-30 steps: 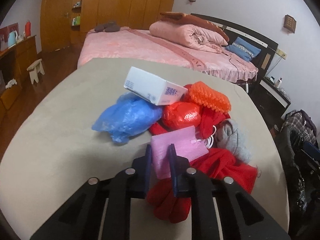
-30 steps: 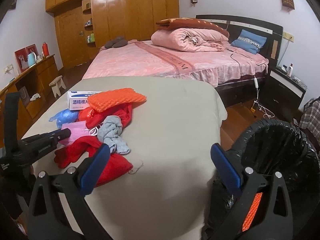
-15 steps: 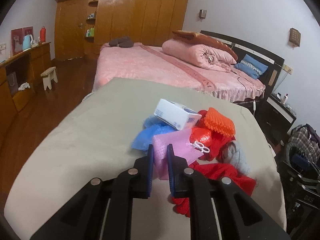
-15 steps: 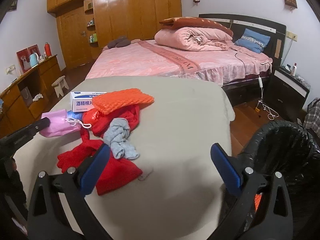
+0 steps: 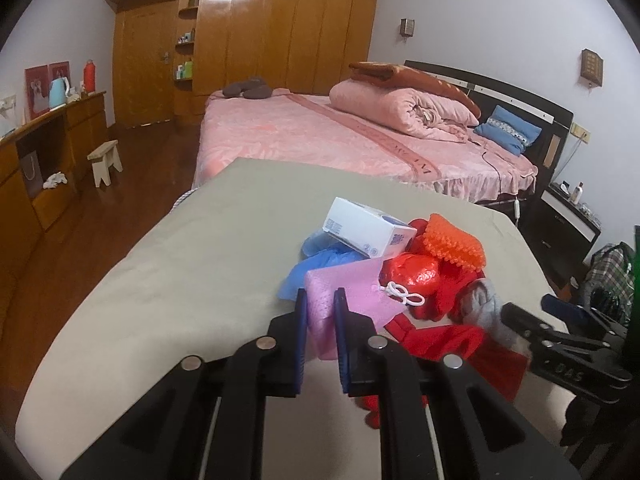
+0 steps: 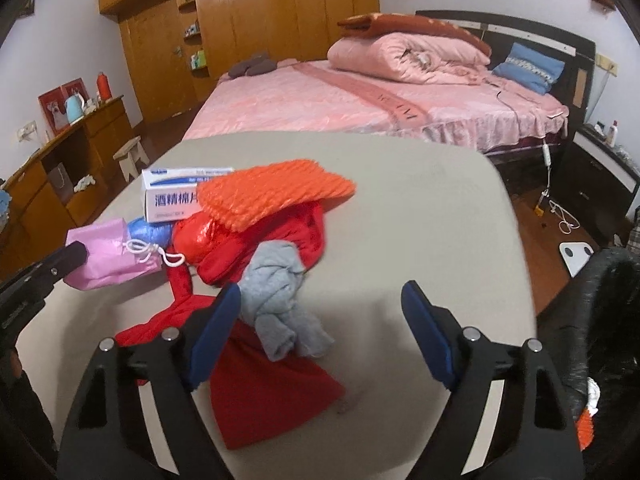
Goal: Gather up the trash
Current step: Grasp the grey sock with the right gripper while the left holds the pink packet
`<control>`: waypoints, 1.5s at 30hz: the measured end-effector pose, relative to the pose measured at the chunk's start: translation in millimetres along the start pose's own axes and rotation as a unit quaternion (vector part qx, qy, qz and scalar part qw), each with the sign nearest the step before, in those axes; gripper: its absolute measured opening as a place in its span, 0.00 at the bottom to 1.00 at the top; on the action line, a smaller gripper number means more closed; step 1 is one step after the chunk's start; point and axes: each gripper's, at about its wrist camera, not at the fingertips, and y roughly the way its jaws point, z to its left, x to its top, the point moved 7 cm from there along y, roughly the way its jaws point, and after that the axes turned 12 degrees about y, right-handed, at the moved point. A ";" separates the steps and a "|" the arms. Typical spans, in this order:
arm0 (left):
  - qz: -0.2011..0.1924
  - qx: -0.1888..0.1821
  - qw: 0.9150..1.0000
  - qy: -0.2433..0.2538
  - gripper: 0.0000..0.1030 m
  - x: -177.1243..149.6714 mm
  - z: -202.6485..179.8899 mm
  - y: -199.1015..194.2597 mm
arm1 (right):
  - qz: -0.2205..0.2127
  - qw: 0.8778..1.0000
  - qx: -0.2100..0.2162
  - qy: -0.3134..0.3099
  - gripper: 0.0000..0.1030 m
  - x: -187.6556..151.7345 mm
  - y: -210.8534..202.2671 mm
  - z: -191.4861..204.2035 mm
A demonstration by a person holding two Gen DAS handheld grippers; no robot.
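The left gripper (image 5: 320, 312) is clamped on the pink bag (image 5: 348, 284), held just off the tabletop (image 5: 180, 280) near its left edge, its white drawstring (image 6: 154, 250) trailing toward the red cloth (image 6: 260, 236) in the heap. The right gripper (image 6: 320, 312), jaws wide apart and holding nothing, hovers over the grey rag (image 6: 280, 300). Risks: the drawstring may snag and drag the heap along — or the thin bag may slip before reaching the black-lined bin (image 6: 612, 320) off the right edge.
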 end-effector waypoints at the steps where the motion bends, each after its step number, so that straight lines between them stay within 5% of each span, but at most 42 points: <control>1: 0.001 0.000 1.000 0.000 0.13 -0.3 0.2 1.1 | 0.004 1.000 0.001 -0.001 0.77 -1.0 3.1 1.7; 7: 0.005 0.001 1.000 0.001 0.13 -2.7 0.0 3.7 | 0.023 1.000 0.015 -0.012 0.68 -5.5 15.4 13.9; 9: 0.006 0.001 1.000 0.000 0.13 -3.2 0.1 4.3 | 0.034 0.999 0.039 -0.015 0.45 -7.2 15.8 20.6; 12: 0.007 0.002 1.000 0.000 0.13 -2.0 -0.5 4.0 | 0.053 0.996 0.071 -0.029 0.30 -11.1 13.7 31.7; 45: -0.042 -0.037 0.997 0.050 0.13 42.4 -76.1 -49.3 | -0.045 0.998 0.048 0.021 0.28 31.5 -100.2 -23.5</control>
